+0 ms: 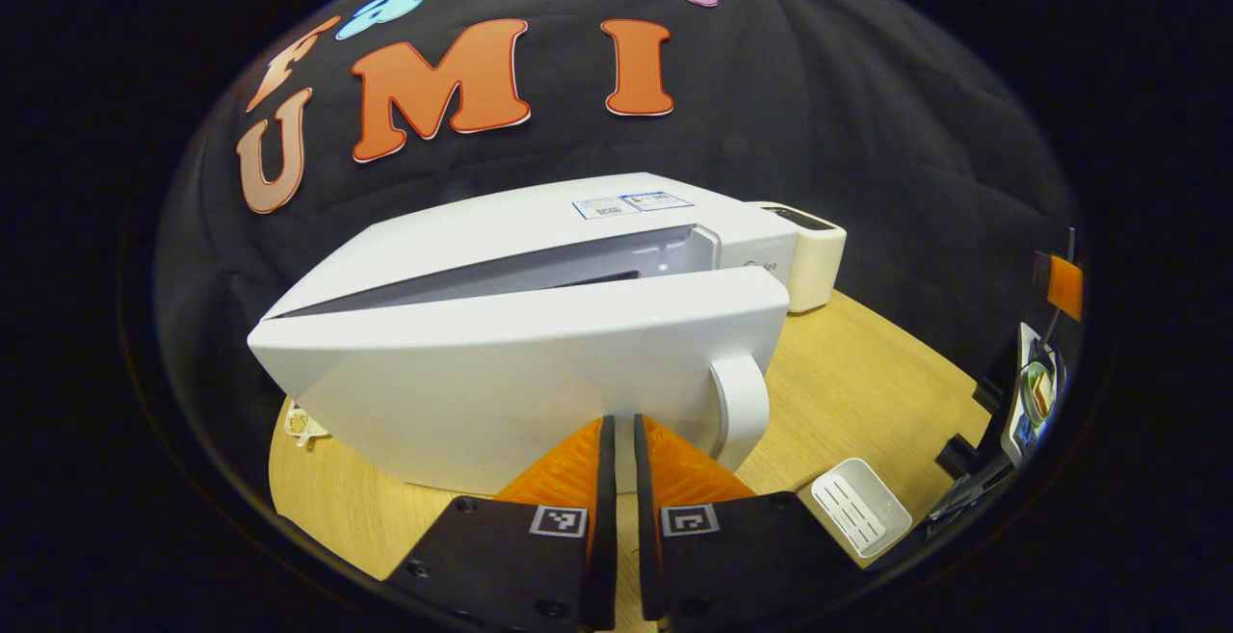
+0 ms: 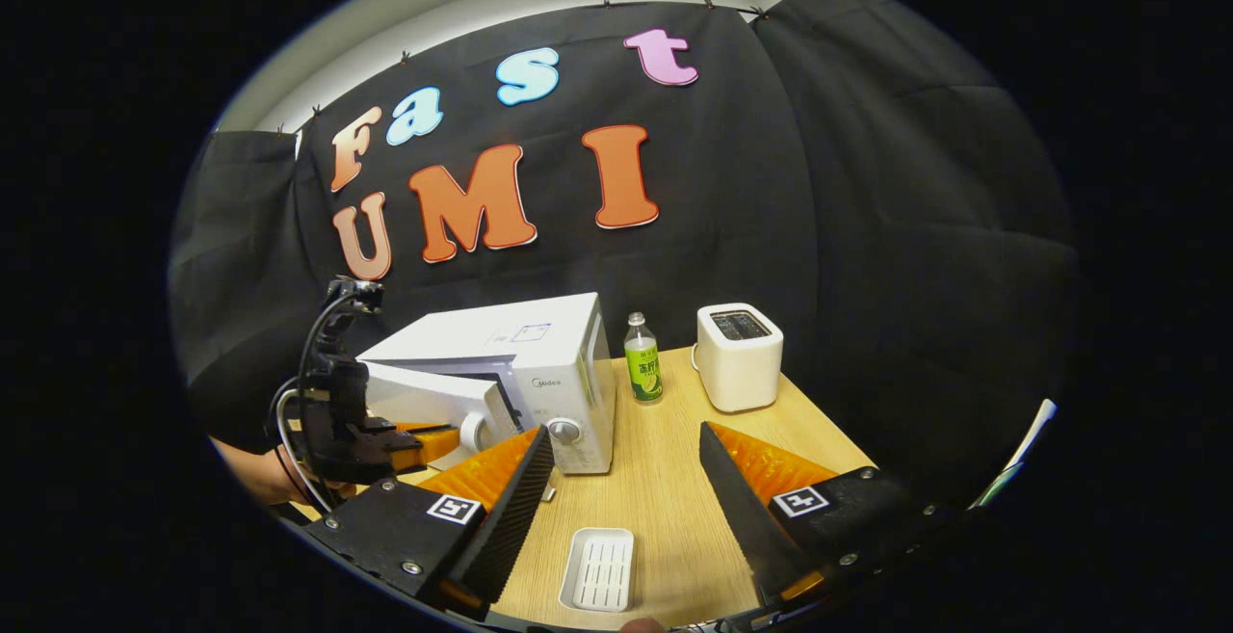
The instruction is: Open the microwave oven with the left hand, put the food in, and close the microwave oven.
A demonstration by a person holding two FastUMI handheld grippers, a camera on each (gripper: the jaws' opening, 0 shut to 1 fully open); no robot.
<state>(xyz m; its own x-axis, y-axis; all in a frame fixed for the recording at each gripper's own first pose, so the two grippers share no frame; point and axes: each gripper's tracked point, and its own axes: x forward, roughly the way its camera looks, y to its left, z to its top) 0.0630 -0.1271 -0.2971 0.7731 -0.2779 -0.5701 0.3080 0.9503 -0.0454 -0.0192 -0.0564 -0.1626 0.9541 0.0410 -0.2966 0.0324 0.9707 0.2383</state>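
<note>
- I see the boxy white microwave oven [image 2: 520, 373] on the pale wooden table [image 2: 665, 488], its smooth door [image 1: 520, 373] swung partly ajar; I cannot make out anything inside.
- My left gripper [image 1: 616, 450], orange ribbed fingers pressed nearly together on nothing, sits against that door beside its rounded handle [image 1: 742, 407].
- My right gripper [image 2: 621, 479] hangs spread wide above a small white ridged tray [image 2: 599, 570], which looks empty.
- A white toaster [image 2: 738, 356] and green-labelled plastic bottle [image 2: 641, 361] stand behind.

Left gripper view sits close against the microwave [image 1: 539, 344] door; right gripper view looks from farther back across the table [image 2: 665, 508], sharing the microwave [image 2: 520, 373].
</note>
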